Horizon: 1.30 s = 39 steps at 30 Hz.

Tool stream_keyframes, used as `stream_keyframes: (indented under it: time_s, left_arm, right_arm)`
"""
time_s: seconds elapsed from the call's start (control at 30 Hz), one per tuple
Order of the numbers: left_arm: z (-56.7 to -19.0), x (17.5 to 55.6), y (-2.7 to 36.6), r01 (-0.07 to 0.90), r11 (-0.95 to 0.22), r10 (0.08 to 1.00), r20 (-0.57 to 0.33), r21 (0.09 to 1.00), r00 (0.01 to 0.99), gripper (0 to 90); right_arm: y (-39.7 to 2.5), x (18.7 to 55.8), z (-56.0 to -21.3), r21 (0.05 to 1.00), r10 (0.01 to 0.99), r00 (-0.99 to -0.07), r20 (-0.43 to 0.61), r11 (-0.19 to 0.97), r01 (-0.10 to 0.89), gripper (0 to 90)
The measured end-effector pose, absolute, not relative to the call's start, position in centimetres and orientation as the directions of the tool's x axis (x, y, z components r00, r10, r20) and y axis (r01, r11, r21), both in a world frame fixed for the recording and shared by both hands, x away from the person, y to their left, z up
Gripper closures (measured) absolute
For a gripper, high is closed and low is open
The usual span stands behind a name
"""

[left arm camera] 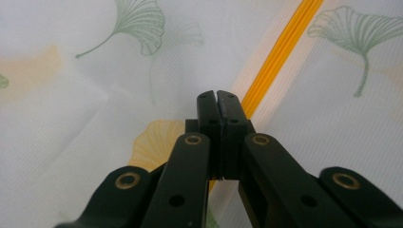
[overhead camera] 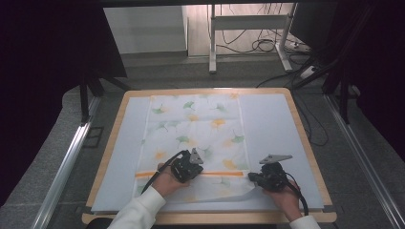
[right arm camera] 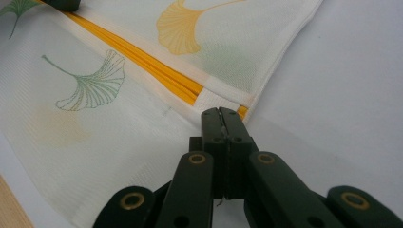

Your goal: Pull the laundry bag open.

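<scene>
A white cloth (overhead camera: 196, 129) printed with green and orange ginkgo leaves lies spread on the table, with an orange stripe (overhead camera: 219, 173) across its near end. My left gripper (overhead camera: 192, 172) rests on that stripe, and in the left gripper view its jaws (left arm camera: 218, 97) stand shut, tips on the cloth (left arm camera: 95, 118) beside the stripe (left arm camera: 280, 47). My right gripper (overhead camera: 251, 179) is at the cloth's right edge, where the stripe ends. Its jaws (right arm camera: 220, 113) are shut on the cloth's edge (right arm camera: 142, 142), and the near right corner (overhead camera: 241, 193) is lifted a little off the mat.
A pale mat (overhead camera: 272, 124) covers the wooden table (overhead camera: 296, 114) under the cloth. Bare mat lies on both sides of the cloth. A metal rail (overhead camera: 67, 162) runs along the left, another along the right, with desk legs and cables (overhead camera: 260, 43) on the floor beyond.
</scene>
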State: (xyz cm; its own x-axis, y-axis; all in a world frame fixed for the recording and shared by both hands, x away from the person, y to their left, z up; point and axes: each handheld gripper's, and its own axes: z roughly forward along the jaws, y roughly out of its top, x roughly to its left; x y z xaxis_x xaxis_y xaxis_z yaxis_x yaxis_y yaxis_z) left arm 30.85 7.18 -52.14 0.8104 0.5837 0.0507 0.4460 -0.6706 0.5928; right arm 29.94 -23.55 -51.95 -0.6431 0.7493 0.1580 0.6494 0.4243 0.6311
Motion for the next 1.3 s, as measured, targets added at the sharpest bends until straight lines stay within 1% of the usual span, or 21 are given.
stream_keyframes:
  time_s: [0.4, 1.3]
  left_arm:
    - [-52.2, 30.8, 8.8, 0.475, -0.648, 0.608, 0.029, 0.596, 0.793, 90.0]
    - [-52.4, 30.1, 12.2, 0.509, -0.624, 0.650, 0.033, 0.592, 0.759, 90.0]
  right_arm:
    - [-23.5, 29.9, -52.0, 0.631, 0.750, -0.641, 0.161, 0.422, 0.651, 89.2]
    - [-23.6, 29.9, -52.0, 0.633, 0.748, -0.645, 0.157, 0.425, 0.647, 89.1]
